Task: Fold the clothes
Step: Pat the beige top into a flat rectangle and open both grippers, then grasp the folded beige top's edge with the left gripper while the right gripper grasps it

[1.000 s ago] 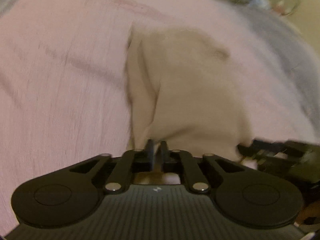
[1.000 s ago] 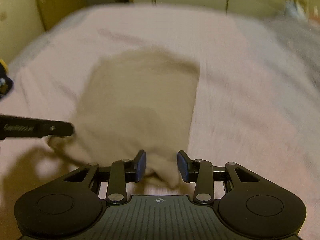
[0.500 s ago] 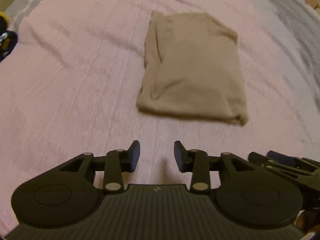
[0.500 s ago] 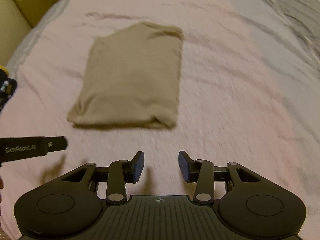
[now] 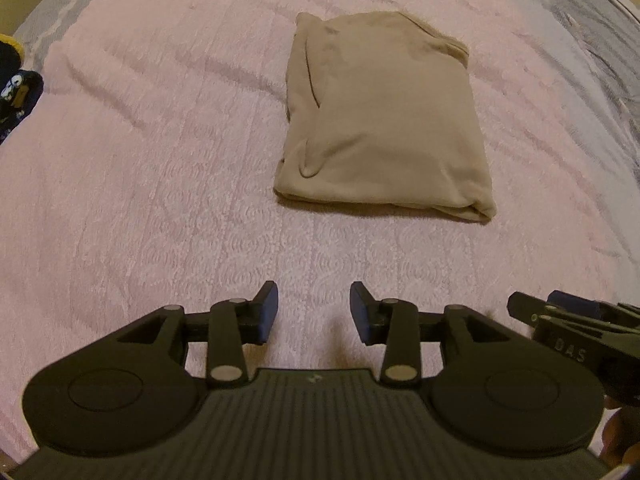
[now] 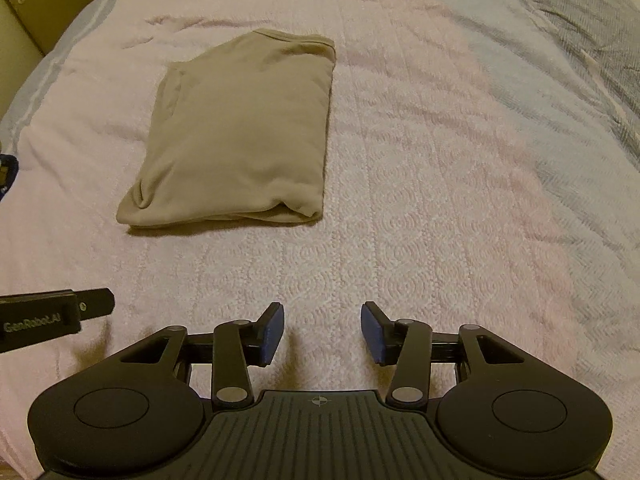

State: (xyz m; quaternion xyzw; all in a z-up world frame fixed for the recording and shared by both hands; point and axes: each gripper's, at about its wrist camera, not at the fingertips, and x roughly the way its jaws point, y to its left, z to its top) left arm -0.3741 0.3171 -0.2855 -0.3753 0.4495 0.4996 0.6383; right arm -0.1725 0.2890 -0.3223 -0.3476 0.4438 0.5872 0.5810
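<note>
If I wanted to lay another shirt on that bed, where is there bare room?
Plenty. The pink bedspread is bare between the folded beige garment and the grey blanket, and also in front of the garment, towards the grippers. Left of the garment is free up to a dark patterned item at the edge.

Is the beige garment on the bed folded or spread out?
Folded: the beige garment lies as a compact rectangle, layered edges showing at its near end.

Left gripper (image 5: 313, 307) and right gripper (image 6: 322, 327): matte black ribbed bodies, round side discs, silver pivot pins, blue-padded fingers; white "GenRobot.AI" lettering on one
</note>
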